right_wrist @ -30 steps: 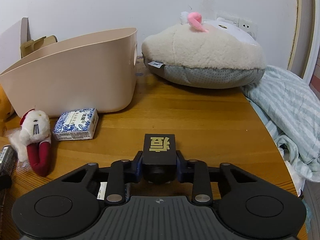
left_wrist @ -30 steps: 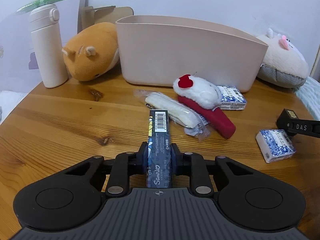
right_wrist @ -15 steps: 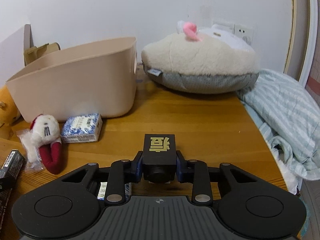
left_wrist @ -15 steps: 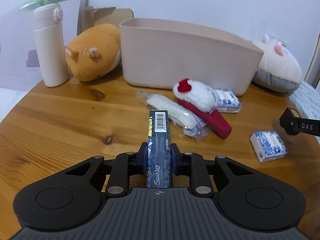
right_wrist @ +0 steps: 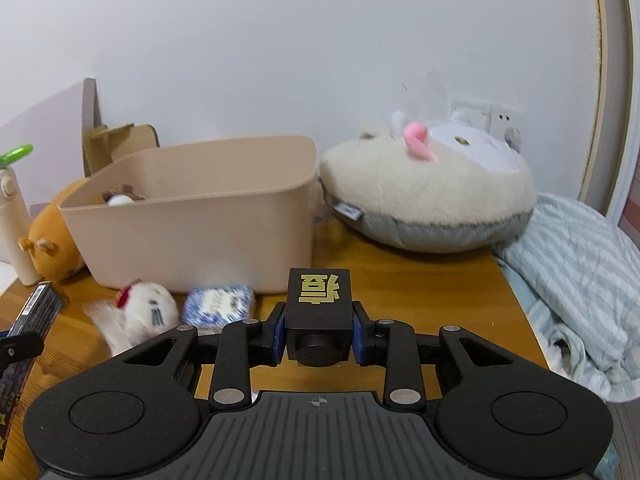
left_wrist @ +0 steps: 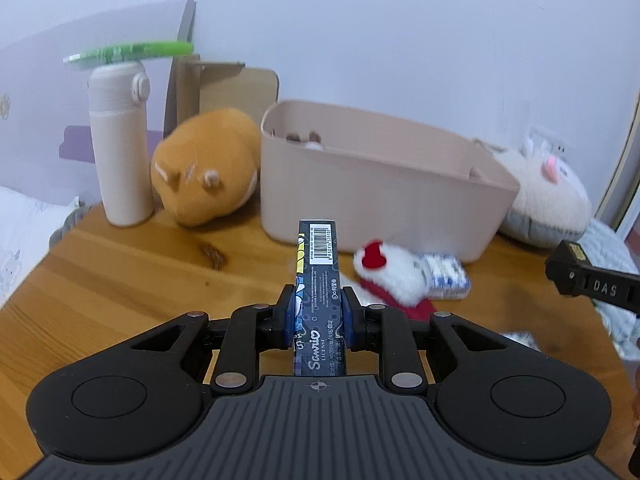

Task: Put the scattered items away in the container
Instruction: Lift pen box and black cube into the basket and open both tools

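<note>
Your left claw (left_wrist: 318,314) is clenched on one dark barcode box (left_wrist: 318,280); your right claw (right_wrist: 319,332) grips one black cube (right_wrist: 319,302). Both angle down above the table (left_wrist: 120,280). Ahead, one white plush toy (left_wrist: 394,276) and one blue-patterned tissue pack (left_wrist: 446,276) lie before the beige container (left_wrist: 380,196), between two large plush animals.

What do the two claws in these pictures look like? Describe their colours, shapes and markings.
Both the left claw and the right claw are matte black, with blue pads on the fingers, silver rivets, round discs on wing-shaped side plates, and a ribbed grey base bearing a small crosshair mark. No cables or sleeves show.
</note>
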`<state>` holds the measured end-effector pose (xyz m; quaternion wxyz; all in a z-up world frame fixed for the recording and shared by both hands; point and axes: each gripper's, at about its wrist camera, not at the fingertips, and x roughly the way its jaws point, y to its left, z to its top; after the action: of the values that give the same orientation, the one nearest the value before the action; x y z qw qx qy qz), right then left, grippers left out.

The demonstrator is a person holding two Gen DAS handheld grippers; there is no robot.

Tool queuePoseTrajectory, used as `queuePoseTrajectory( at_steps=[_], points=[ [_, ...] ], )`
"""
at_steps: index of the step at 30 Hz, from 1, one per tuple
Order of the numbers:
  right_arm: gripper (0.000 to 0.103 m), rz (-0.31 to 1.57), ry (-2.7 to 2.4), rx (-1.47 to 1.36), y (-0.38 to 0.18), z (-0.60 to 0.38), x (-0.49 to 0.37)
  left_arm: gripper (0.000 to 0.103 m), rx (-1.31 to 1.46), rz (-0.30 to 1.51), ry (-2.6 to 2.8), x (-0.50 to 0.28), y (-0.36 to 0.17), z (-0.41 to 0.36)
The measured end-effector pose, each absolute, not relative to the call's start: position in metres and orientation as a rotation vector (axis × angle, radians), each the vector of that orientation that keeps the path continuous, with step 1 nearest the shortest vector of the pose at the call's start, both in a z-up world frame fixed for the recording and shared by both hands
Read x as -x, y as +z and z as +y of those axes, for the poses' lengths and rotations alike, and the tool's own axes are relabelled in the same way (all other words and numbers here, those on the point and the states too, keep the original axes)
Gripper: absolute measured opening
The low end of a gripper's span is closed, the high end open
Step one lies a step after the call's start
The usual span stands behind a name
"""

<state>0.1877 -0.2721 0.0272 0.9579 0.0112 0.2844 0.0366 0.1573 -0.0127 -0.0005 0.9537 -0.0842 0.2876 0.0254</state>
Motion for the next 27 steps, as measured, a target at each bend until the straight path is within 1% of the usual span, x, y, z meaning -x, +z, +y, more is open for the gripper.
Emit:
queuePoseTrajectory(
  at_steps=[12, 27],
  points=[
    [0.029, 0.500, 0.109, -0.017, 0.063, -0.251, -0.196, 0.023, 0.198, 0.460, 0.049, -0.182, 0.053, 0.004],
    [0.029, 0.448, 0.138, 0.005, 0.098, -0.222, -0.244, 0.023, 0.166, 0.418, 0.006, -0.257, 0.098, -0.006]
  ],
)
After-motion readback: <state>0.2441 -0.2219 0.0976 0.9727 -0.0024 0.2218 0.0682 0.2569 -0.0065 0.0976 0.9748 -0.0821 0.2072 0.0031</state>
